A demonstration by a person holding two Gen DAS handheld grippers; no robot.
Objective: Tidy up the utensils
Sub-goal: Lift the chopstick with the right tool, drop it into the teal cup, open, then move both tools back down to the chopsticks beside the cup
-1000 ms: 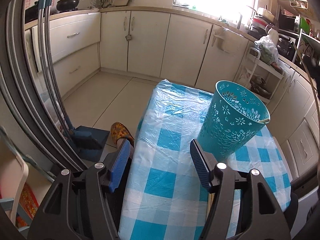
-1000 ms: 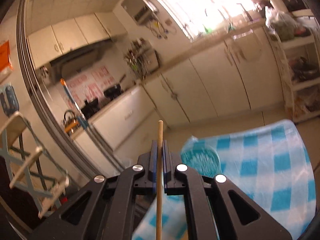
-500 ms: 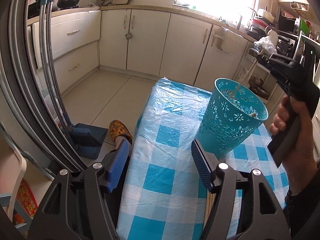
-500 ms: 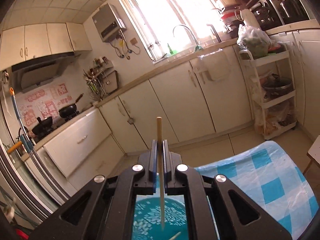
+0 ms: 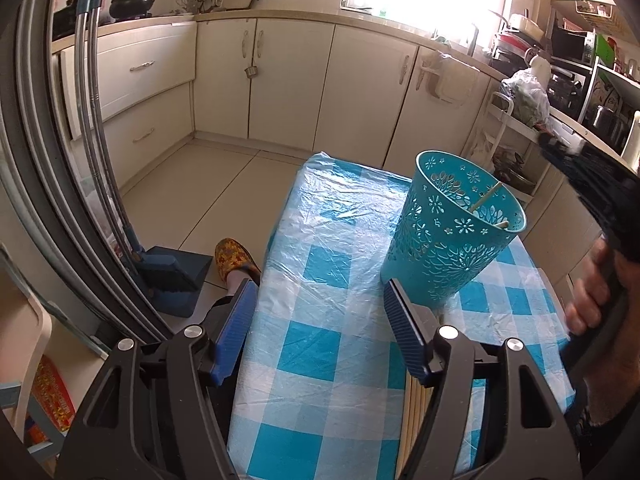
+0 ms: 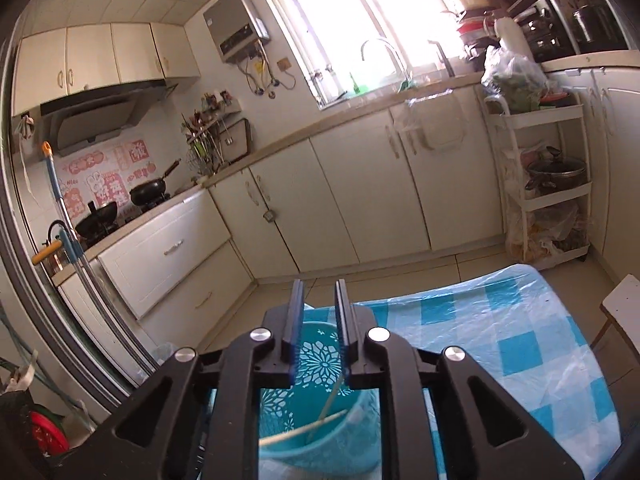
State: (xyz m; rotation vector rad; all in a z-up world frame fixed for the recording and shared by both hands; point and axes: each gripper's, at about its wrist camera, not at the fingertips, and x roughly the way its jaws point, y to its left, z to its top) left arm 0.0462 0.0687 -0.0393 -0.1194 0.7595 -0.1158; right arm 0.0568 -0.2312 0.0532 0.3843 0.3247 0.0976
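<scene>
A turquoise cut-out basket (image 5: pixel 452 236) stands upright on the blue-checked tablecloth (image 5: pixel 320 312). Two wooden chopsticks (image 5: pixel 485 199) lean inside it; from above, the chopsticks (image 6: pixel 316 428) lie against its wall. My right gripper (image 6: pixel 320 300) hovers right over the basket (image 6: pixel 320 432), its jaws opening with nothing between them. In the left wrist view that gripper's black body (image 5: pixel 592 184) and the hand holding it show at the right edge. My left gripper (image 5: pixel 316 304) is open above the table's near end, just left of the basket. More chopsticks (image 5: pixel 416 420) lie on the cloth under its right finger.
The table's left edge drops to a tiled floor, where a foot in a patterned slipper (image 5: pixel 236 260) and a blue dustpan (image 5: pixel 176 280) sit. White cabinets (image 6: pixel 360 208) run along the back. A white rack with pots (image 6: pixel 552 184) stands behind the table.
The chopstick that my right gripper held upright is gone from its jaws and now lies in the basket. The jaws have parted and that gripper has dropped closer over the basket.
</scene>
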